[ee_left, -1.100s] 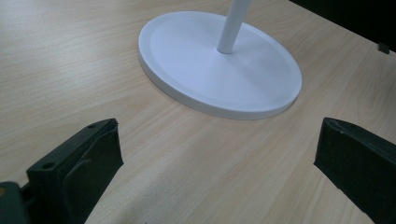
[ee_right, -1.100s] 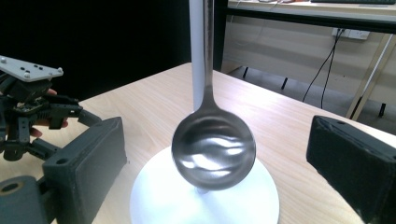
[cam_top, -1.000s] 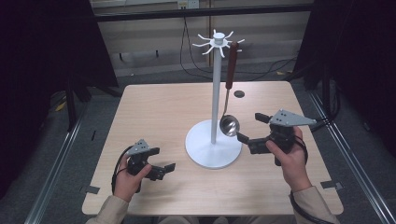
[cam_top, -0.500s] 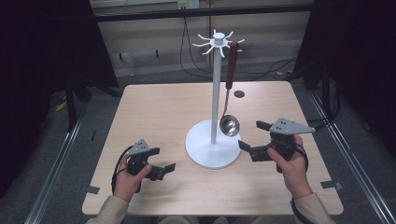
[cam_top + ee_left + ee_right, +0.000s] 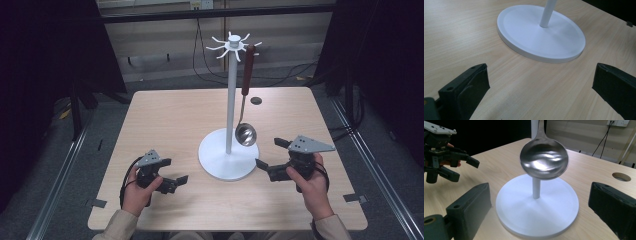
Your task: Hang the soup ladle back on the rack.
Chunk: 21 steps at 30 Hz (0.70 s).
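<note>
Right tongs (image 5: 274, 154), jaws spread, sit lower right of the hanging ladle (image 5: 245, 134), its handle vertical; left tongs (image 5: 173, 170), also released, farther.

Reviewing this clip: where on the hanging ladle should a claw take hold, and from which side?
Probably the thin metal stem just above the bowl of the ladle, approached by the right claw from the person's right. The ladle hangs upright from a hook on the white stand, on the right of the pole; the round bowl looks slippery, while the stem should fit between the open jaws.
</note>
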Each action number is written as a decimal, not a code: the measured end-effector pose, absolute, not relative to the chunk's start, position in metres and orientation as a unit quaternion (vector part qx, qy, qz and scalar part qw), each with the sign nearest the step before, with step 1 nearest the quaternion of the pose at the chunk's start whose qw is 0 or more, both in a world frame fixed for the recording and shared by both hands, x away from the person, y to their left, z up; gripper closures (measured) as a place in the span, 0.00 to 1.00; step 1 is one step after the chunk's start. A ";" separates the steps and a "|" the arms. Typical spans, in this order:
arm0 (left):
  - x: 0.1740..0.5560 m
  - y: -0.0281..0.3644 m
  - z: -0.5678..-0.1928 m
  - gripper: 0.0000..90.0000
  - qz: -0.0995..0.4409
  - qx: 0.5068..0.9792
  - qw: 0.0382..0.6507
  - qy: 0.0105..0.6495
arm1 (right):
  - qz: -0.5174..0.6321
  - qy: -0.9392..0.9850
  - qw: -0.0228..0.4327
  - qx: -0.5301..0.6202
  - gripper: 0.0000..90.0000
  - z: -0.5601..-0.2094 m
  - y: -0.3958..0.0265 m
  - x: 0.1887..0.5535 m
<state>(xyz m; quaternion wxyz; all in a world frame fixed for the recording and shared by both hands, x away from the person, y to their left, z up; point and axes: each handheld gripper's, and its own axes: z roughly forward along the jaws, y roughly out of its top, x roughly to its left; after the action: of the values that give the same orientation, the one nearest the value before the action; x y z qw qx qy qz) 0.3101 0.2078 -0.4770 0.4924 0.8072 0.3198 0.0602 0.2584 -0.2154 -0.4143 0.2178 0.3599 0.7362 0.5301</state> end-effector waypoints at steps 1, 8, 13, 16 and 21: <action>0.310 0.208 -0.477 0.00 0.060 0.808 0.492 0.319 | 0.526 0.738 0.219 0.361 0.04 -0.417 -0.215 0.258; 0.310 0.208 -0.478 0.00 0.060 0.808 0.492 0.318 | 0.523 0.738 0.213 0.370 0.04 -0.429 -0.218 0.255; 0.310 0.207 -0.477 0.00 0.059 0.808 0.492 0.318 | 0.521 0.739 0.209 0.373 0.04 -0.434 -0.221 0.253; 0.310 0.207 -0.477 0.00 0.061 0.809 0.491 0.317 | 0.516 0.743 0.211 0.370 0.04 -0.438 -0.222 0.252; 0.310 0.207 -0.477 0.00 0.061 0.809 0.492 0.316 | 0.512 0.746 0.209 0.372 0.04 -0.442 -0.223 0.250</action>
<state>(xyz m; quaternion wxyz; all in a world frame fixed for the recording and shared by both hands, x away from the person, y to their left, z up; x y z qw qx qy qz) 0.3097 0.2072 -0.4771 0.4915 0.8094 0.3156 0.0611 0.2505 -0.2229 -0.4425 0.2088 0.3720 0.7457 0.5119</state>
